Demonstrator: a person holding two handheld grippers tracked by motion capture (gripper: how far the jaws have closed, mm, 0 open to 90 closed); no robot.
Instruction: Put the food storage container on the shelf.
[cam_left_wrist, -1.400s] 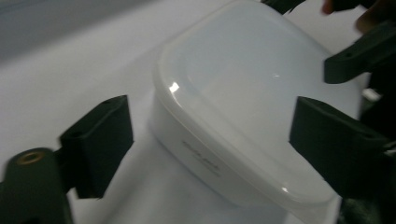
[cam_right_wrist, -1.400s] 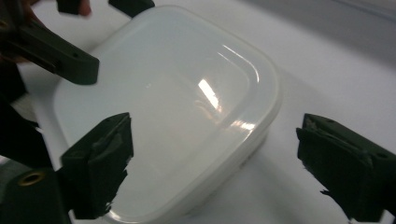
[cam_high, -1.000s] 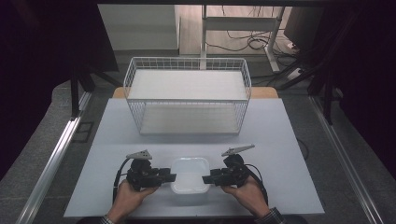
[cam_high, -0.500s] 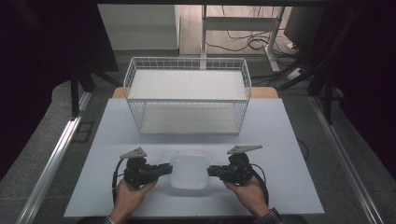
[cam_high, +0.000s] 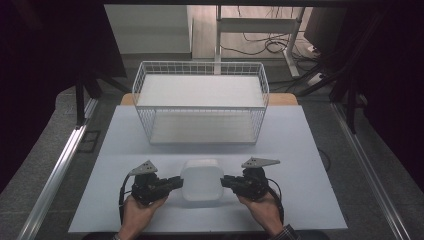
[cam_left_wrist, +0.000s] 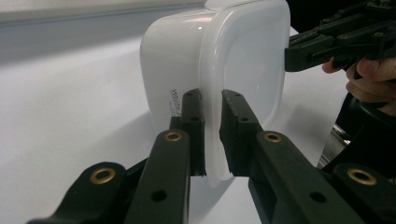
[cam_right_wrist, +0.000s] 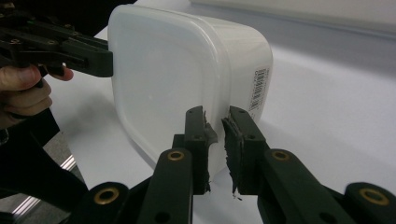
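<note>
A white translucent plastic container (cam_high: 201, 179) with a lid sits near the table's front edge, between both grippers. My left gripper (cam_high: 177, 181) comes at it from the left, and in the left gripper view its jaws (cam_left_wrist: 211, 100) are shut on the container's (cam_left_wrist: 243, 60) rim. My right gripper (cam_high: 225, 181) comes from the right. Its jaws have just been closing, and in the right gripper view (cam_right_wrist: 216, 116) the worn pads (cam_right_wrist: 236, 140) pinch the opposite rim of the container (cam_right_wrist: 163, 79). A hand holds each gripper.
A white wire basket (cam_high: 200, 102) stands at the back middle of the white table top (cam_high: 300, 150). Metal rails run along the floor on both sides. A stand and cables lie beyond the table.
Both grippers' jaws have closed onto the container's rim. The container and both grippers have shifted slightly away from the front edge.
</note>
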